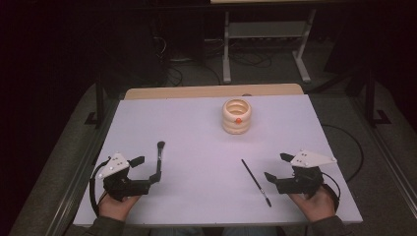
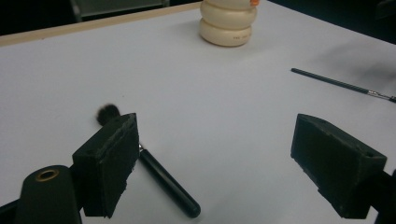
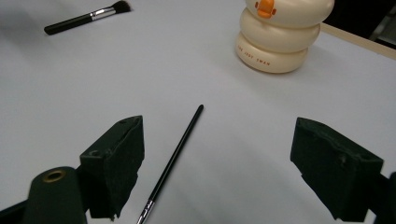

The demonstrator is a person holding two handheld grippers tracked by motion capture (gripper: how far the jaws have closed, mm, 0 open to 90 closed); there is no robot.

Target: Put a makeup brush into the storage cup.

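Nothing is picked up yet: the left claw (image 1: pixel 147 169) gapes empty with a brush (image 1: pixel 159 160) against its jaw, the right claw (image 1: pixel 277 167) gapes beside a liner (image 1: pixel 255 182), and the holder (image 1: pixel 236 116) waits ahead.

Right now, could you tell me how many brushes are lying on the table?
2: a thick brush beside the left gripper, and a thin brush beside the right gripper.

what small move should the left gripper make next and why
Probably ease the left gripper over the thick makeup brush so its handle sits between the pads, then close. Both grippers are open and empty, and that brush lies right beside the left jaw, with the cream ringed holder standing beyond.
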